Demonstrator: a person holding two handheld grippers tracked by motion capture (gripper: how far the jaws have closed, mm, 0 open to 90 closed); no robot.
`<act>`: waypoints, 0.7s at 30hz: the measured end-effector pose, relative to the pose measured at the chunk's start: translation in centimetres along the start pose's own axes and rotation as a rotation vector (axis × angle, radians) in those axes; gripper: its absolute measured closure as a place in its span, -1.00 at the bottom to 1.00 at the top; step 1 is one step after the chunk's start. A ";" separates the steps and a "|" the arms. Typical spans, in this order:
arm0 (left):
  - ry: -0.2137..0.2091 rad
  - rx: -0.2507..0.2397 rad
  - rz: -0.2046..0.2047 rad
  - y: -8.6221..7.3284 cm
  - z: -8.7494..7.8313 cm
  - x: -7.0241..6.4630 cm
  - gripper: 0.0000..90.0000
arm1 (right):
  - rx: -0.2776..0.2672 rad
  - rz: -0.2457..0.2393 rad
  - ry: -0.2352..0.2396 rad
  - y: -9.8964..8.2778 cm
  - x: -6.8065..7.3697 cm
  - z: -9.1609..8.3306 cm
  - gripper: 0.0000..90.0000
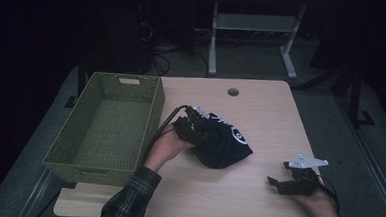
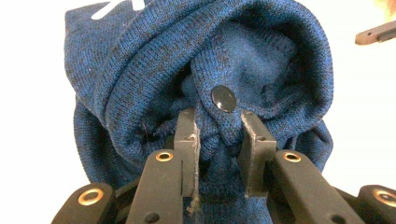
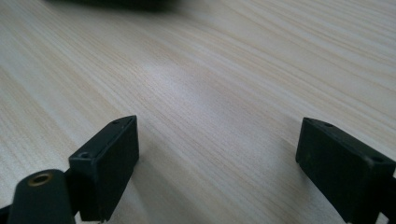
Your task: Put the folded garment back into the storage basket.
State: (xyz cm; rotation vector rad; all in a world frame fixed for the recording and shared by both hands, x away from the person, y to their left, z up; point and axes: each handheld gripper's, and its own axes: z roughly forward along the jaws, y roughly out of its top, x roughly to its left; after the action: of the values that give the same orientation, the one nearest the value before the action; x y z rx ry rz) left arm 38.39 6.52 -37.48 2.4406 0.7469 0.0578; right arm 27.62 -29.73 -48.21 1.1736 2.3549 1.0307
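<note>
A dark blue knitted hat (image 1: 224, 142) with white markings lies bunched on the wooden table (image 1: 261, 107) near its middle. My left gripper (image 1: 196, 128) is at the hat's left side, shut on a fold of the knit. In the left gripper view the fold of the hat (image 2: 219, 126) sits pinched between the two jaws (image 2: 218, 140), just below a small dark snap button (image 2: 223, 98). My right gripper (image 1: 278, 183) rests low over the table near the front right corner, held by a hand. Its jaws (image 3: 217, 154) stand wide open over bare wood.
A green woven basket (image 1: 153, 111) with nothing in it stands at the table's left, close to my left hand. A round cable hole (image 1: 233, 92) is near the far edge. Table legs and cables are on the floor beyond.
</note>
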 end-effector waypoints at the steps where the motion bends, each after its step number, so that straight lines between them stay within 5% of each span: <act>1: 0.000 0.000 0.000 0.0 0.0 0.0 0.59 | 0.000 0.000 0.000 0.0 0.0 0.0 -0.71; 21: 0.040 -0.065 0.008 2.4 -7.2 0.9 0.60 | -0.001 0.001 0.000 0.0 0.0 0.0 -0.71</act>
State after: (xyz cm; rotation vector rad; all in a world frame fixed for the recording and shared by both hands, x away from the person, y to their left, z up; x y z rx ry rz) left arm 38.89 9.05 -30.29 2.3868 0.7412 0.1329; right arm 27.62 -29.73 -48.22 1.1741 2.3534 1.0317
